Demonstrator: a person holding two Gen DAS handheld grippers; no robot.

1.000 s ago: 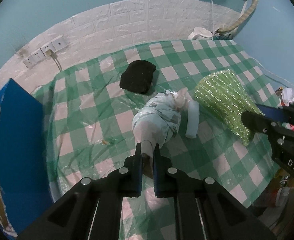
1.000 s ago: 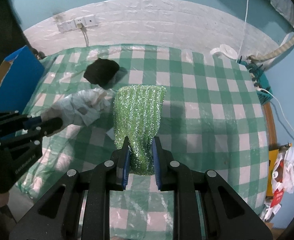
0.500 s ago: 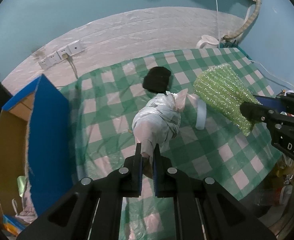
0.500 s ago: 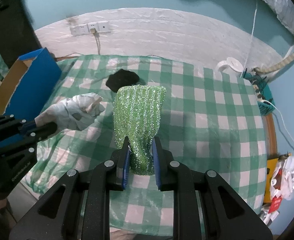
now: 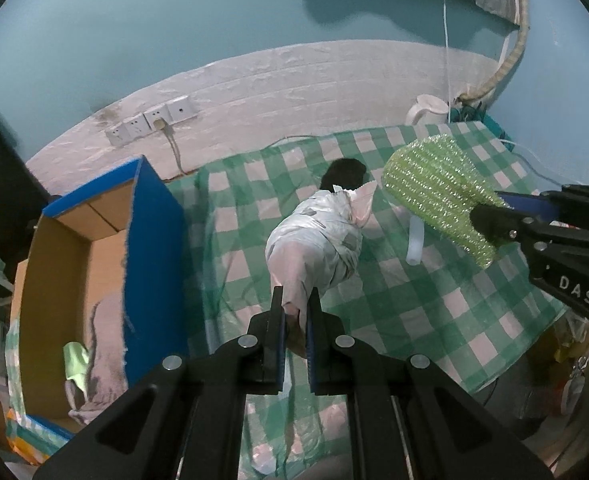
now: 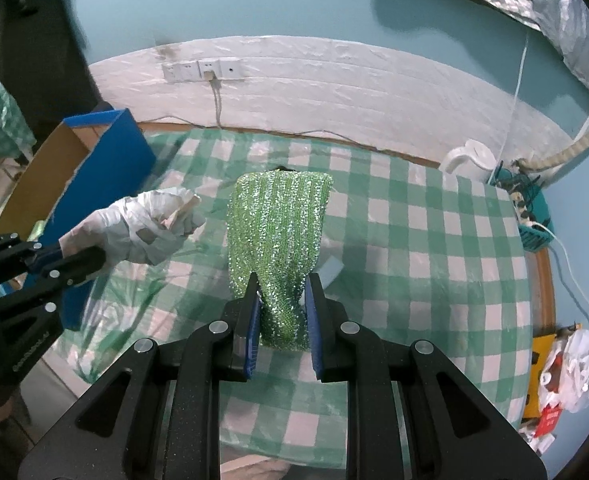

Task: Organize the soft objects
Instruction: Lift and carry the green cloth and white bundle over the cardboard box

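Observation:
My left gripper (image 5: 294, 304) is shut on a pale grey-and-pink rolled cloth (image 5: 318, 240) and holds it in the air above the green checked table (image 5: 434, 312); the cloth also shows in the right wrist view (image 6: 142, 228). My right gripper (image 6: 281, 288) is shut on a sparkly green knitted cloth (image 6: 278, 224), lifted over the table; it shows at the right of the left wrist view (image 5: 438, 188). A black soft item (image 5: 344, 170) lies on the table beyond both. An open cardboard box with blue sides (image 5: 94, 264) stands left of the table, with cloths inside.
A white tube (image 5: 414, 244) lies on the table under the held cloths. A white kettle (image 6: 468, 158) and a power strip (image 6: 528, 216) are at the table's far right. Wall sockets (image 5: 154, 124) with a cord sit on the white brick wall behind.
Both grippers have risen and pulled back with their cloths, so the table looks smaller and farther. The open box has come into view at the left.

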